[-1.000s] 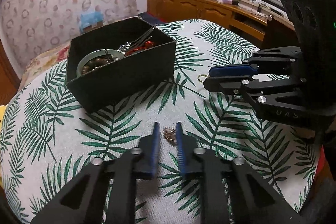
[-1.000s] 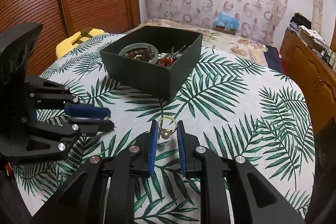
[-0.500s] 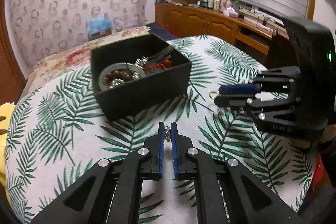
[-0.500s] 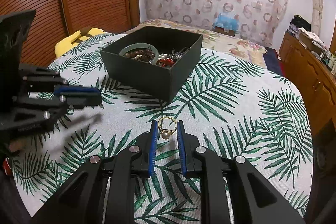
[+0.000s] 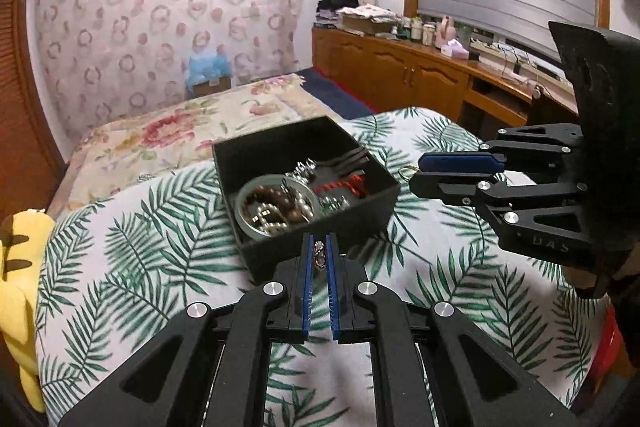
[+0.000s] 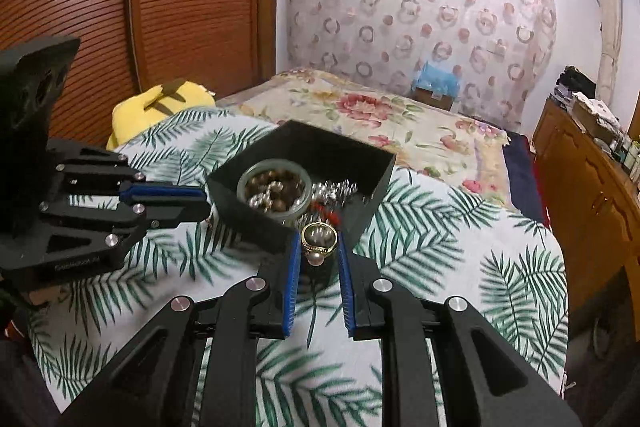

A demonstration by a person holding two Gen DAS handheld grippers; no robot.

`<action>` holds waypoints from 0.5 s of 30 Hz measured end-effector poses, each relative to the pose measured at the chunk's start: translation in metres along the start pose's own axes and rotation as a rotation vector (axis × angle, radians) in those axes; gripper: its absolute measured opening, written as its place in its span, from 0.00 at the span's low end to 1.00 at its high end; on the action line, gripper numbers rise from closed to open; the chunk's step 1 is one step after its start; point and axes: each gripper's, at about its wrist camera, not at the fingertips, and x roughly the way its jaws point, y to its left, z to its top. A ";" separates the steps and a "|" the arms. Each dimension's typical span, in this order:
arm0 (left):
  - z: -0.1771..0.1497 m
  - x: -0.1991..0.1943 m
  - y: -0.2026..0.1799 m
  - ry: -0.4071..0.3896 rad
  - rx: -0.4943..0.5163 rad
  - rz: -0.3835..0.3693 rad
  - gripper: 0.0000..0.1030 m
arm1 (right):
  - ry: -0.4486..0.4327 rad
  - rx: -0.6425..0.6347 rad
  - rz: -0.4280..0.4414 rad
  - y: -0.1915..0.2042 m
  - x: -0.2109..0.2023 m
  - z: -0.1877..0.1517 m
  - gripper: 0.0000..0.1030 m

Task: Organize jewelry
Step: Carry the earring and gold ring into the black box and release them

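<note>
Two small pieces in transit, both clear of the cloth and close to the near wall of the black box (image 5: pixel 320 251). Pinched in the left gripper (image 5: pixel 319 259), jaws almost fully closed, a tiny silvery trinket (image 5: pixel 319 254), seated right at the tips of the blue pads. Clamped edge to edge in the right gripper (image 6: pixel 319 247), jaws narrowly parted around it, a gold ring (image 6: pixel 318 239) with a pearl hanging below.

Likely trouble: slipping. Little metal under the pads on the trinket, so a jolt or slight easing could drop it onto the palm-leaf tablecloth (image 5: pixel 132 239), hard to spot among the fronds. Rounded band on the ring, apt to pivot or squirt out if squeezed unevenly. Released too early, either could strike the box wall and bounce outside. Released over the green bangle (image 5: pixel 276 207) and beads, risk of tangling or of vanishing into the heap. Also worth watching: both grippers converging on one box, with a chance of knocking together.
</note>
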 end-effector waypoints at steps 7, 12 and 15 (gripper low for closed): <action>0.009 0.005 0.012 -0.008 -0.015 0.019 0.05 | 0.001 0.012 0.014 -0.003 0.019 0.016 0.20; 0.014 0.013 0.019 -0.006 -0.022 0.041 0.05 | -0.001 0.021 0.024 -0.004 0.030 0.023 0.20; 0.019 0.018 0.024 -0.002 -0.026 0.054 0.05 | -0.005 0.023 0.028 -0.004 0.035 0.024 0.20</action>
